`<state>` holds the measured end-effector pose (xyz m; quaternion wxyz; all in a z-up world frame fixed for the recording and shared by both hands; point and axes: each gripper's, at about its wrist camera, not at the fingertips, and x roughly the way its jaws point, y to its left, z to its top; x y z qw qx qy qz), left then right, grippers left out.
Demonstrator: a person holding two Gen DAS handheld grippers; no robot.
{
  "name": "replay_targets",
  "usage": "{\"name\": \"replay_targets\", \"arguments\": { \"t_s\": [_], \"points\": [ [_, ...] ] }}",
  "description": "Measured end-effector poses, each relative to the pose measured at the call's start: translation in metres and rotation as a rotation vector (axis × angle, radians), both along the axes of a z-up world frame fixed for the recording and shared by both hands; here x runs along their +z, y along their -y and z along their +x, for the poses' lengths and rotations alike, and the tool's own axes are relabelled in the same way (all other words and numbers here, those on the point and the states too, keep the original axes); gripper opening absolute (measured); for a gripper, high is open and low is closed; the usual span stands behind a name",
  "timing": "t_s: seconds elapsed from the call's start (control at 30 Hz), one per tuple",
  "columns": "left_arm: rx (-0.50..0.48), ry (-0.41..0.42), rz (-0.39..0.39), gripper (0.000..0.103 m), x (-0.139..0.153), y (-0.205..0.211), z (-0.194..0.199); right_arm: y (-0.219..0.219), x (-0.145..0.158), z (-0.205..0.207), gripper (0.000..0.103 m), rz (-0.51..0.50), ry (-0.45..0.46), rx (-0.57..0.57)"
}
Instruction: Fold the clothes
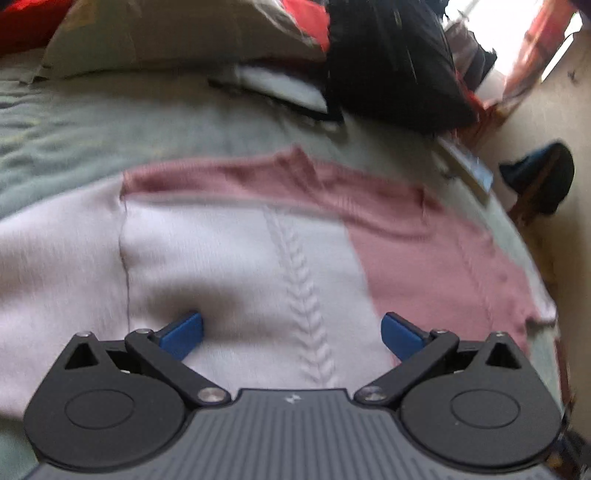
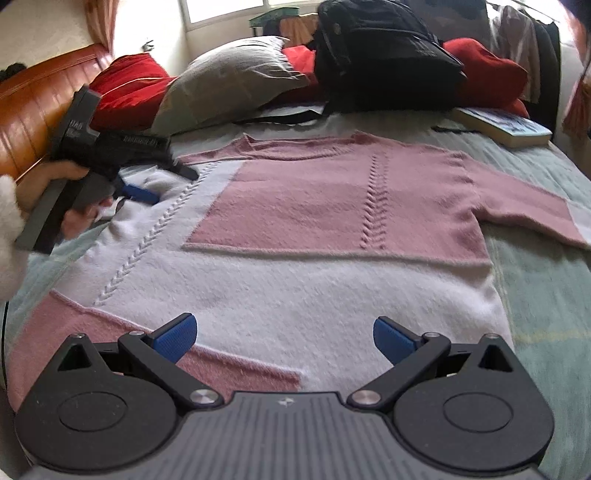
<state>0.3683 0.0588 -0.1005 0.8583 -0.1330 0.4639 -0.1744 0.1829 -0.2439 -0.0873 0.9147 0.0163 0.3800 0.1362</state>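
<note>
We see a pink-and-white knit sweater (image 2: 303,229) lying flat on the pale green bedspread (image 2: 546,280), below a grey pillow (image 2: 229,77) and black backpack (image 2: 380,51). Our left gripper (image 1: 291,332) and right gripper (image 2: 284,336) both hover over its white knit, jaws spread apart and empty.

A home bedroom: a bed (image 2: 546,295) with wooden headboard (image 2: 33,107) at left, a grey pillow (image 2: 229,77), red bedding (image 2: 129,81) and a window (image 2: 225,9) beyond.
</note>
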Motion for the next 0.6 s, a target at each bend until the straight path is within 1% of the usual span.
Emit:
{"name": "replay_targets", "arguments": {
  "t_s": [0.07, 0.2, 0.27, 0.33, 0.47, 0.53, 0.6],
  "points": [
    [0.030, 0.005, 0.009, 0.102, 0.002, -0.004, 0.013, -0.003, -0.002, 0.004, 0.103, 0.002, 0.000, 0.011],
    [0.091, -0.026, 0.004, 0.102, -0.011, -0.013, 0.049, -0.004, -0.009, 0.010, 0.103, 0.021, -0.016, 0.023],
    [0.105, -0.003, -0.007, 0.102, -0.015, -0.016, 0.063, -0.005, -0.012, 0.012, 0.103, 0.025, -0.024, 0.027],
    [0.131, 0.031, 0.019, 0.102, -0.018, -0.016, 0.074, -0.004, -0.014, 0.013, 0.103, 0.016, -0.027, 0.027],
    [0.159, 0.046, 0.046, 0.102, -0.017, -0.014, 0.084, -0.003, -0.014, 0.013, 0.103, 0.011, -0.029, 0.014],
    [0.148, 0.036, 0.051, 0.102, -0.008, -0.012, 0.079, -0.003, -0.012, 0.010, 0.103, 0.008, -0.027, 0.010],
    [0.119, 0.049, 0.077, 0.102, 0.007, -0.016, 0.067, -0.003, -0.010, 0.006, 0.103, 0.008, -0.026, 0.009]
  ]
}}
